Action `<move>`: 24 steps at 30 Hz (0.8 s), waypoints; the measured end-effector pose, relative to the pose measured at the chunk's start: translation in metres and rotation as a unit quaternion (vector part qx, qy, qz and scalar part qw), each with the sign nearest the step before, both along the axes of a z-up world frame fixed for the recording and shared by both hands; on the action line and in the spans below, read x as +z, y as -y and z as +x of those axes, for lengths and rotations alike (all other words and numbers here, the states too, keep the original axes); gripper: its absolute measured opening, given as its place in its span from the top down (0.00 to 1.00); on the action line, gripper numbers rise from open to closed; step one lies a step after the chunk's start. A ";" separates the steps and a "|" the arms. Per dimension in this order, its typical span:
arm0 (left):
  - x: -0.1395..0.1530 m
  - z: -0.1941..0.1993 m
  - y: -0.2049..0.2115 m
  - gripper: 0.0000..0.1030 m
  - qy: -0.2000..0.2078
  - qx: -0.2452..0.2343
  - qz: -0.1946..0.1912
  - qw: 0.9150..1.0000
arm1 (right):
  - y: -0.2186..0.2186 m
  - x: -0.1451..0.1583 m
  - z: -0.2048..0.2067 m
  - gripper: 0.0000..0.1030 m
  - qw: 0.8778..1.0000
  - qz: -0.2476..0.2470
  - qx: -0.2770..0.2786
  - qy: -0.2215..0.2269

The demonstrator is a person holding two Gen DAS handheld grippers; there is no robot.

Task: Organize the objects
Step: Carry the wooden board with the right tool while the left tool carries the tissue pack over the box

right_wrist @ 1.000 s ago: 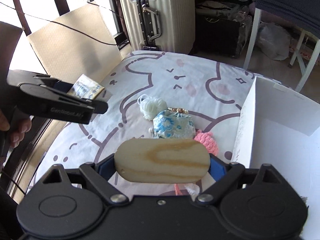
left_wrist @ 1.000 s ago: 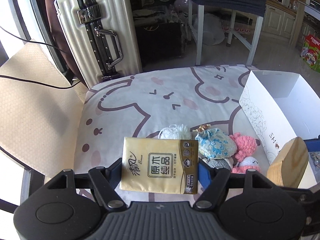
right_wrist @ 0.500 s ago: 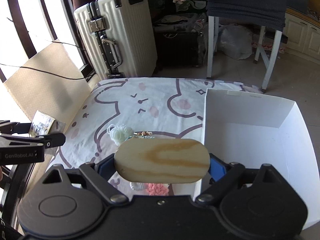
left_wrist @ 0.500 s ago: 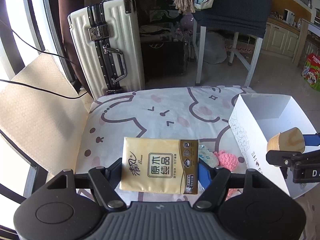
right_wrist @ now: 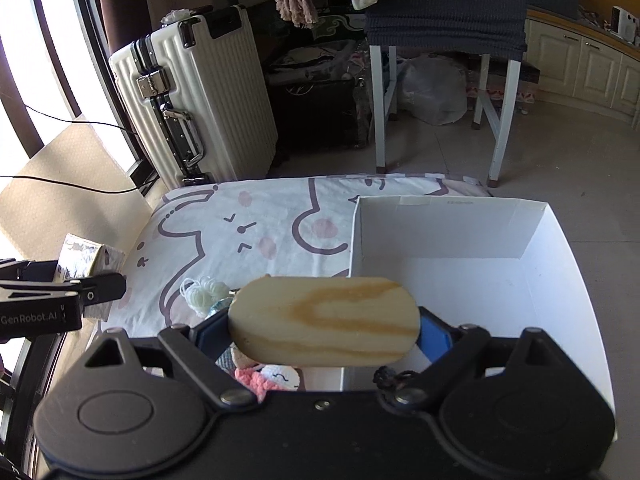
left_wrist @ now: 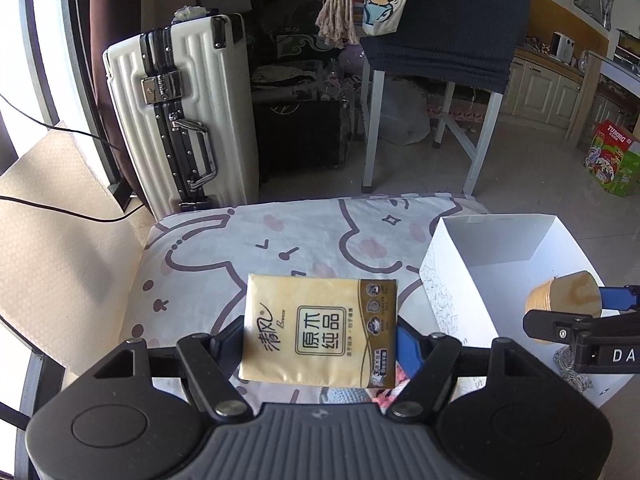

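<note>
the white cardboard box stands open at the right end of the cushion, its 4 walls upright, and the part of its floor that shows is bare white; a printed pattern runs along its outer left wall in the left wrist view. the right gripper pinches a rounded wooden block between its fingers, held level over the near left corner of the box, and the left wrist view shows the same block above the box interior. the left gripper pinches a yellow tissue pack with chinese print, held above the cushion's near edge, left of the box and apart from it; the right wrist view catches that pack end-on at the far left. on the cushion, just left of the box, lie a tangle of white yarn and a pink and white crocheted toy, partly hidden under the right gripper, with a patch of pale blue fabric between them that is too covered to name. the cushion cover is white with brown cartoon-cat outlines and pink spots. behind it stand a ribbed white suitcase with black trim, a white-legged chair draped in dark blue cloth, and a black box on the tiled floor. beige honeycomb paper crossed by a black cable lies at the left by the window, and cream cabinets line the far right wall.
</note>
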State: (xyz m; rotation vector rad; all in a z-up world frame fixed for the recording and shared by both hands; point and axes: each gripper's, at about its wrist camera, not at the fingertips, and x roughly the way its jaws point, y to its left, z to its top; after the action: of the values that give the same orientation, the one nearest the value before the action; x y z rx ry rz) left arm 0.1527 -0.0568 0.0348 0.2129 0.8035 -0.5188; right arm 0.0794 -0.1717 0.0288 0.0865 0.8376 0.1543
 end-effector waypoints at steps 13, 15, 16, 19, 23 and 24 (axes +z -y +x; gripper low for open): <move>-0.003 -0.026 0.069 0.28 -0.010 -0.062 -0.011 0.998 | 0.073 0.007 0.010 0.09 0.999 -0.014 -0.051 -0.008; -0.007 -0.031 0.080 0.28 -0.018 -0.070 -0.014 0.997 | 0.083 0.006 0.011 0.09 0.998 -0.016 -0.056 -0.010; -0.009 -0.033 0.085 0.28 -0.022 -0.074 -0.015 0.997 | 0.088 0.005 0.012 0.09 0.998 -0.017 -0.059 -0.011; -0.014 -0.043 0.104 0.28 -0.036 -0.089 -0.017 0.995 | 0.105 0.002 0.014 0.09 0.997 -0.019 -0.072 -0.015; -0.020 -0.055 0.125 0.28 -0.046 -0.109 -0.018 0.993 | 0.126 -0.002 0.018 0.09 0.996 -0.020 -0.085 -0.020; -0.022 -0.058 0.131 0.28 -0.048 -0.114 -0.016 0.992 | 0.130 -0.004 0.019 0.09 0.996 -0.019 -0.088 -0.023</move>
State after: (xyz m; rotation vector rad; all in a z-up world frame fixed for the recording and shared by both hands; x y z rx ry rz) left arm 0.0950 -0.1882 0.0127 0.2536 0.8685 -0.7610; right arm 0.0984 -0.3021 0.0248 0.1291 0.8740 -0.0294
